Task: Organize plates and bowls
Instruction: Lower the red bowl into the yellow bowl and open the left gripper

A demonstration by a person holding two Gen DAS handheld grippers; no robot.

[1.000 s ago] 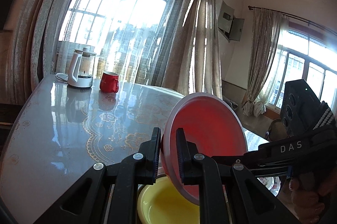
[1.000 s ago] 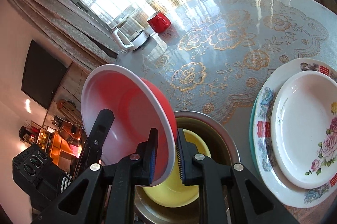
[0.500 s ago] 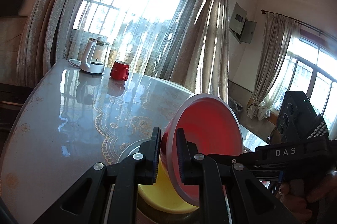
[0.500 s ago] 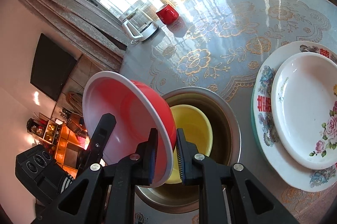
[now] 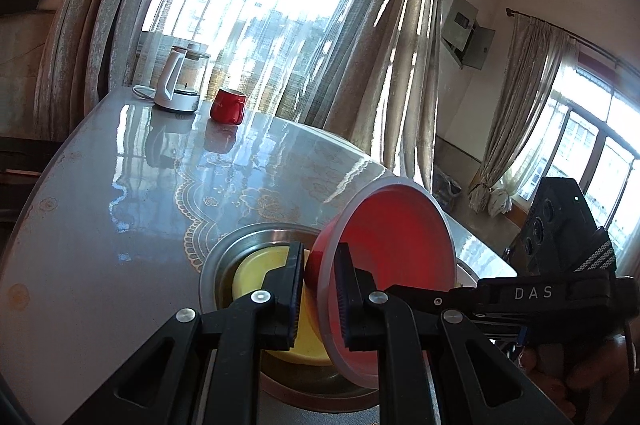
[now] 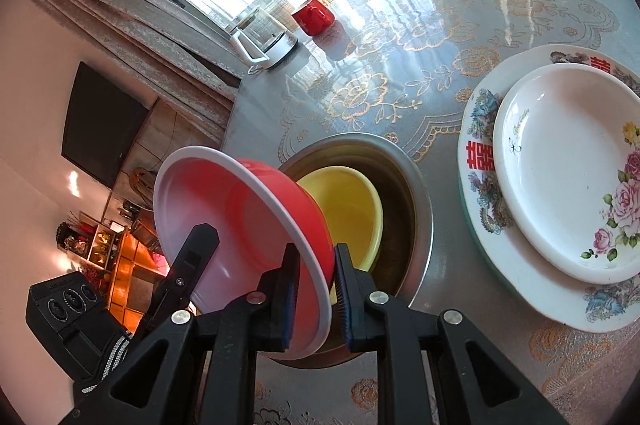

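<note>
A red bowl with a white rim (image 5: 396, 245) hangs tilted on its side, gripped from two sides. My left gripper (image 5: 318, 289) is shut on its rim, and my right gripper (image 6: 316, 289) is shut on the opposite rim. In the right wrist view one of the left gripper's fingers (image 6: 196, 257) lies against the red bowl's (image 6: 240, 217) inside. Just below and beyond it a yellow bowl (image 6: 348, 209) sits nested in a wide metal bowl (image 6: 420, 209). The red bowl's lower edge overlaps the yellow bowl (image 5: 256, 269); whether they touch I cannot tell.
To the right of the metal bowl, a small white floral plate (image 6: 568, 165) is stacked on a larger patterned plate (image 6: 480, 185). A glass kettle (image 5: 176, 85) and a red mug (image 5: 228, 105) stand at the far edge of the glossy round table (image 5: 100, 205).
Both grippers have carried the red bowl lower and closer to the nested bowls. The metal bowl and the yellow bowl show more fully in both views. Both grips stayed shut.
</note>
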